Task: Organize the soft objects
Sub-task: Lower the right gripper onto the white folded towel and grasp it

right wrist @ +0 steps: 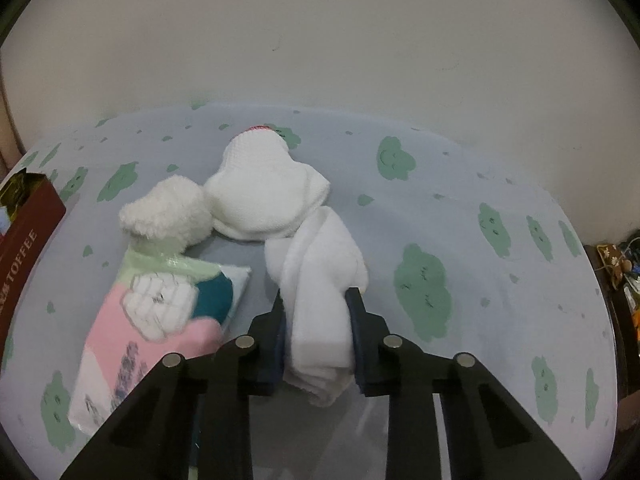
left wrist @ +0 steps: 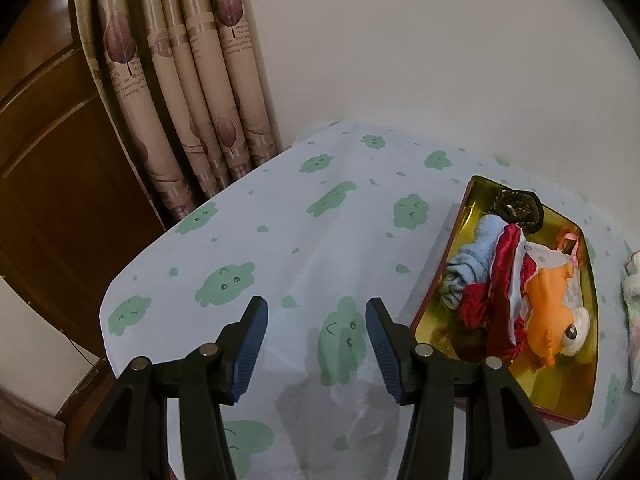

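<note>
My right gripper (right wrist: 316, 300) is shut on a folded white sock (right wrist: 312, 256), with the pads pressing its lower half from both sides. Behind the sock lie a white waffle-knit cloth (right wrist: 264, 196) and a fluffy white item (right wrist: 168, 212), and a pink and teal soft packet (right wrist: 160, 320) lies at the left. My left gripper (left wrist: 316, 304) hangs open over the bare tablecloth, just left of a gold-lined red tin (left wrist: 440, 268). The tin holds a blue cloth (left wrist: 476, 256), a red cloth (left wrist: 504, 288), an orange plush toy (left wrist: 548, 312) and a dark patterned item (left wrist: 516, 204).
The table wears a pale cloth with green cloud prints (left wrist: 320, 208) and stands against a white wall. A beige curtain (left wrist: 180, 100) and a wooden door (left wrist: 52, 180) stand beyond its left corner. The tin's side (right wrist: 28, 216) shows at the right wrist view's left edge.
</note>
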The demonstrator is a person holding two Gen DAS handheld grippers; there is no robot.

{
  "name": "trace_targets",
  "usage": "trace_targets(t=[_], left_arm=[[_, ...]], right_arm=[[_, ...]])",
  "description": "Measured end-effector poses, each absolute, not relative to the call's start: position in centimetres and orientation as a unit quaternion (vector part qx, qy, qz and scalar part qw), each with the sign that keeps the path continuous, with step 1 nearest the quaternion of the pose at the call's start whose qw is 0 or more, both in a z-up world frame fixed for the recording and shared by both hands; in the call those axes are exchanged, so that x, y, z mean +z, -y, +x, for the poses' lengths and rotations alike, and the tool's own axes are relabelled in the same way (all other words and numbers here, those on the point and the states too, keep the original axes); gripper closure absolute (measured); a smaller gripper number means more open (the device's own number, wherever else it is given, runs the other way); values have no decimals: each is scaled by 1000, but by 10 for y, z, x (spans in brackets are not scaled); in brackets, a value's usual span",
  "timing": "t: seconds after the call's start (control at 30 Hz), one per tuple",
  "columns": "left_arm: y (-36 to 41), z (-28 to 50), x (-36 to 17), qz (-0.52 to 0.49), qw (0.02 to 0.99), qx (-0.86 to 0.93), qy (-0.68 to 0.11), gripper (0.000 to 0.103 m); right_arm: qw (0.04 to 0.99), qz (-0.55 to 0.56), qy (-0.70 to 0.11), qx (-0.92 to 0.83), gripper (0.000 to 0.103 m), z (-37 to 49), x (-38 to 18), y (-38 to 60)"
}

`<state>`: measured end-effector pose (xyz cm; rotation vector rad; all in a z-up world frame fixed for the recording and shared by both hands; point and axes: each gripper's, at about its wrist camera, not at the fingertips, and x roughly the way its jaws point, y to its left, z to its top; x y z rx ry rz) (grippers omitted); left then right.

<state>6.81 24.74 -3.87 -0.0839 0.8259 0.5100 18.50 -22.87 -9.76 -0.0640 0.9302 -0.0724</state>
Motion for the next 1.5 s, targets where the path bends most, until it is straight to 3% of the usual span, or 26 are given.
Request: trace_targets(t=[0.37,0.6,0.8,0.83,0.9,1.17,1.5], left_arm=[[-218,69,-34,8,894,205,-399,51],[-135,74,-18,71,909,76,-405,51],[-47,89,-7,80,906,-76,-409,46],[-33,92,-8,84,902,-93,-412,42],[0,103,-15,84,886,-133,-436,35],[86,155,-45,44,841,-180,-508,35],[132,196,-77,-10,794,-185,-579,33]], right_arm=[[905,-59,-417,-52,80,139,-74,257],[898,-87,-419,-101,80,126,-94,276],[901,-65,-418,-96,80,124,-103,284],[901,-62,-419,-94,80,125,-105,285],[901,-53,-420,-92,80,126,-105,289],[900,-38,-419,-114,80,126,-103,297],[896,-21,-429,-112,79,129,-107,308]])
